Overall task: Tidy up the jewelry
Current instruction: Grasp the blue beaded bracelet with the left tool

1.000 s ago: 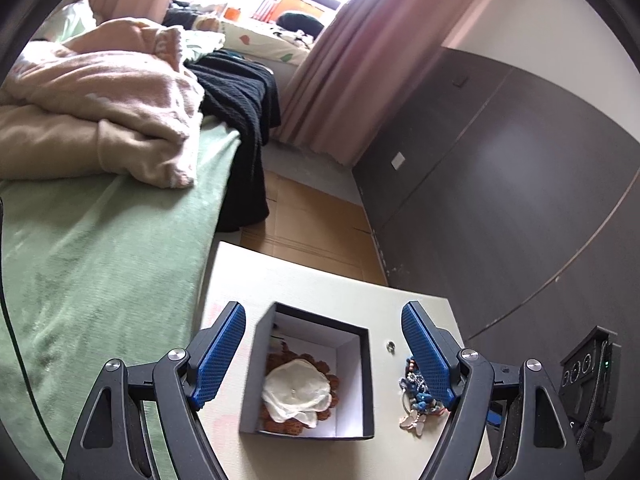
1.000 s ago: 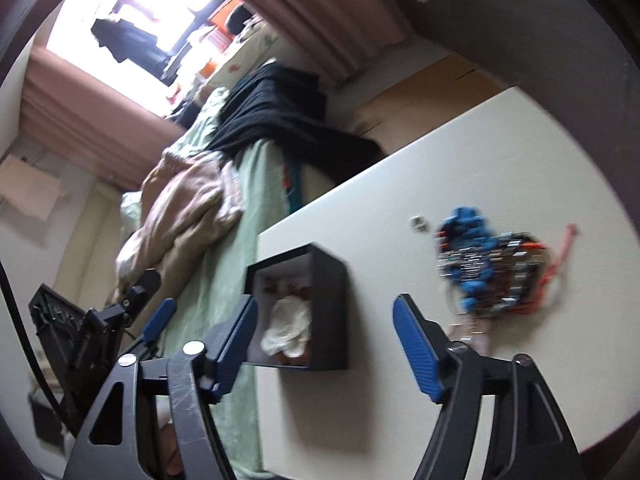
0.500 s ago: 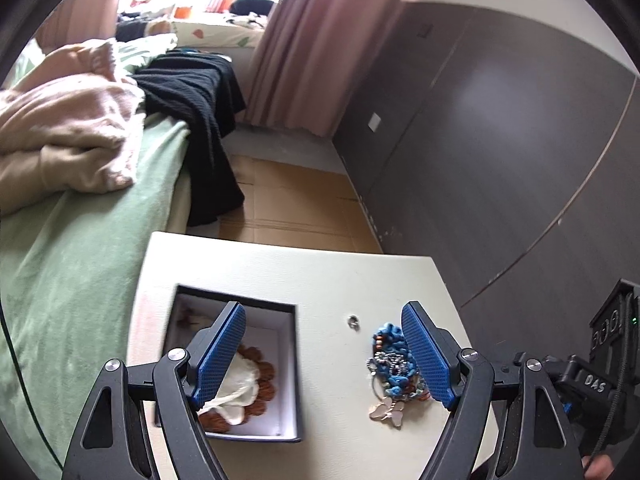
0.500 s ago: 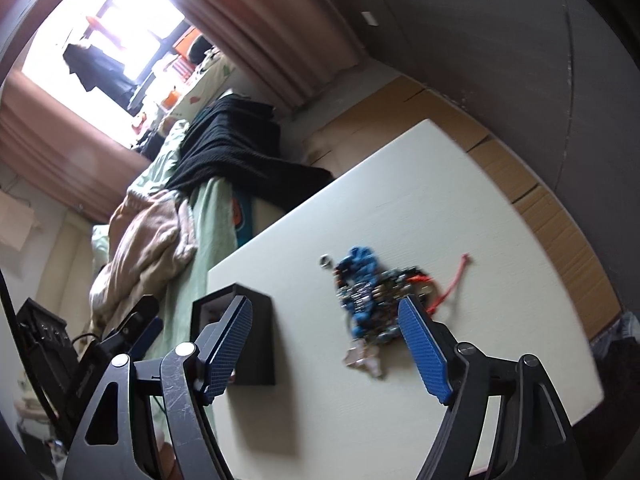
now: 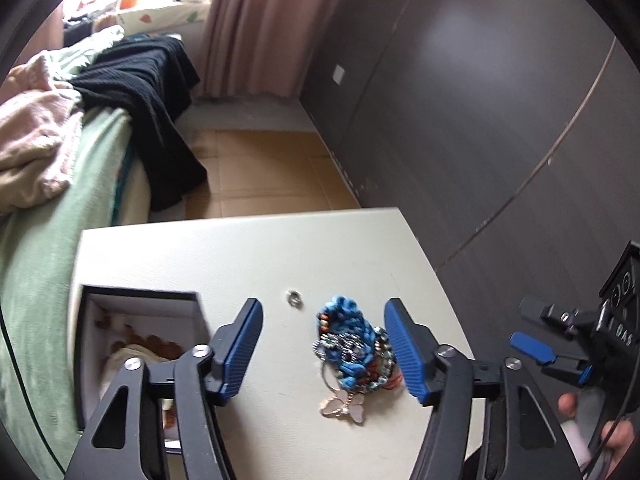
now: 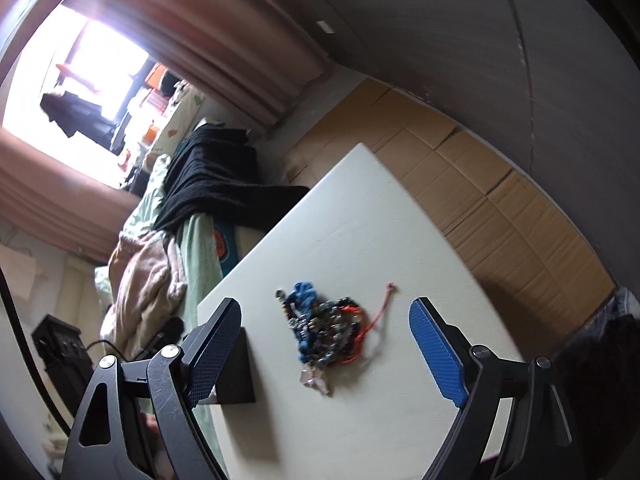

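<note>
Looking along the left gripper (image 5: 324, 352), jaws wide and empty, the jewelry pile (image 5: 352, 354) lies on the white table (image 5: 240, 248) between its fingers, black box (image 5: 140, 300) just left; a second ago the box sat there instead (swung right). Soft, light, tangled: pinch the blue cord bundle. From the right gripper (image 6: 326, 340), also agape, the pile (image 6: 324, 328) now sits centred, formerly off right
</note>
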Demonstrator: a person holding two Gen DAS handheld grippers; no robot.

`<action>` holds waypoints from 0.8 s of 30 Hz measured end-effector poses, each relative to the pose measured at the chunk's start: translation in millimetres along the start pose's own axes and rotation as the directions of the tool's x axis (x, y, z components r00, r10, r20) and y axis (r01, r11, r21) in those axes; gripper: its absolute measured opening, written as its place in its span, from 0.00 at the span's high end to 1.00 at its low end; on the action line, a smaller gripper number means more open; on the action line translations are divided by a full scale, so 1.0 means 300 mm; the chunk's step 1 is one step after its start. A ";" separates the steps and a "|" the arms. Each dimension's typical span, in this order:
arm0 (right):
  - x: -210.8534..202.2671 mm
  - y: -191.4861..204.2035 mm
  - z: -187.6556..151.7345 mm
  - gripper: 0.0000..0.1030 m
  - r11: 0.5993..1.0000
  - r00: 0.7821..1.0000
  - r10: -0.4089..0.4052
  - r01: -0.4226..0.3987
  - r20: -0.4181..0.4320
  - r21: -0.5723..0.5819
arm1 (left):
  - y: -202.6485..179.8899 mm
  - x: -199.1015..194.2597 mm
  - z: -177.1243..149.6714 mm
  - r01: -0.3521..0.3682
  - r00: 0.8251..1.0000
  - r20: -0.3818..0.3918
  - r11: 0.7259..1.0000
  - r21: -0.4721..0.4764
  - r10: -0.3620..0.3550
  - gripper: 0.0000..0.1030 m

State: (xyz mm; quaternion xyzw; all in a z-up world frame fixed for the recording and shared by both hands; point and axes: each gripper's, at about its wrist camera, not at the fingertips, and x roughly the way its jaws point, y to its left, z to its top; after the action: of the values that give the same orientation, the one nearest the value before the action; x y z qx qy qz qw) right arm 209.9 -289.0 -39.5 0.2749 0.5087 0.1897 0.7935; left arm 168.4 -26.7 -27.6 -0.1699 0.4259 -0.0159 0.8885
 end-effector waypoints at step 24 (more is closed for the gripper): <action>-0.003 -0.051 0.022 0.16 0.999 0.999 -0.037 0.037 0.001 0.038 | -0.151 0.257 -0.087 -0.048 0.989 -0.129 0.982 0.182 0.073 0.91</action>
State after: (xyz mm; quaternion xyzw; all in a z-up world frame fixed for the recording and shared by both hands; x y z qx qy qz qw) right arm 216.0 -303.0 -46.3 0.2806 0.5166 0.1651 0.7919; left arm 202.8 -90.3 -86.3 -0.0750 0.4869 -0.0384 0.8694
